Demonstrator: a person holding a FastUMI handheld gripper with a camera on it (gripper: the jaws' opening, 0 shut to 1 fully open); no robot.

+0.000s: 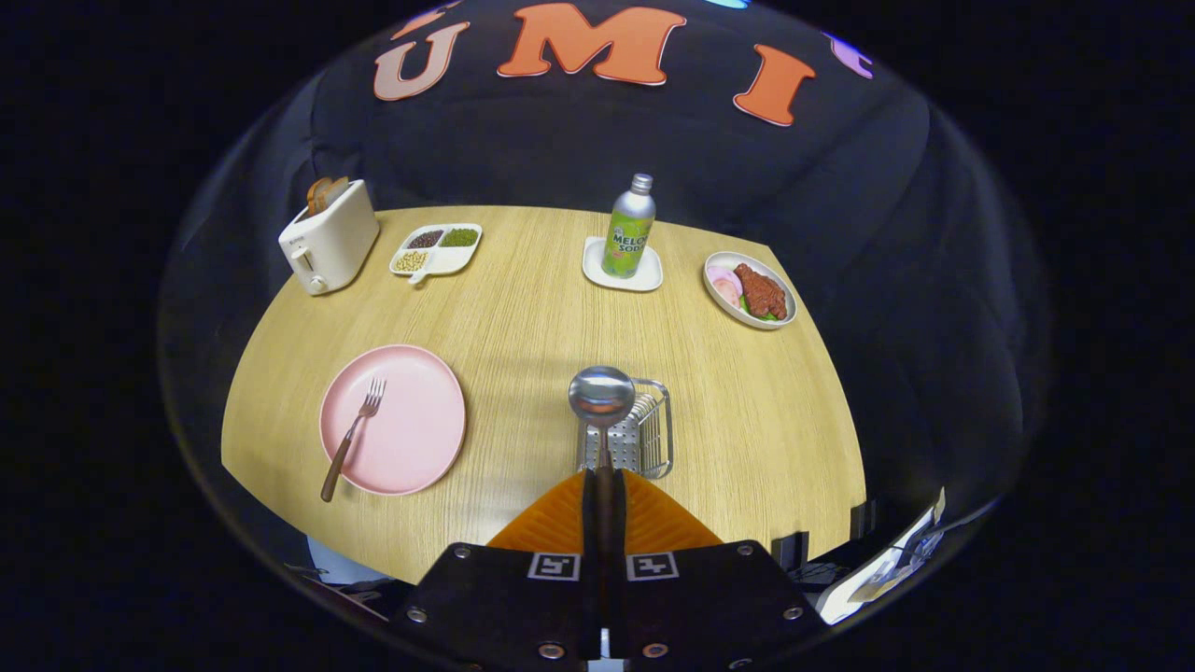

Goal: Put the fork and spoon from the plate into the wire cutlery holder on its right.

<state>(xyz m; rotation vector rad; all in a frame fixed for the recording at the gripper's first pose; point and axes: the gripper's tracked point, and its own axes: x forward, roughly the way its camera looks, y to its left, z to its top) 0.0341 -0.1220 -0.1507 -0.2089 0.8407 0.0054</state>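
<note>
Jaws clamped on spoon [602,397] handle by gripper [603,485]; bowl held above wire cutlery holder [644,434]; fork [353,437] left on plate [411,439], left of holder.

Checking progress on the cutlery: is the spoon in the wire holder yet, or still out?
Out. The gripper is shut on the spoon, holding its bowl above the wire holder. The fork lies on the pink plate.

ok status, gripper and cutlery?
Gripper shut on spoon, bowl over the wire holder. Fork on pink plate, handle overhanging rim. Nothing blocking the holder.
</note>
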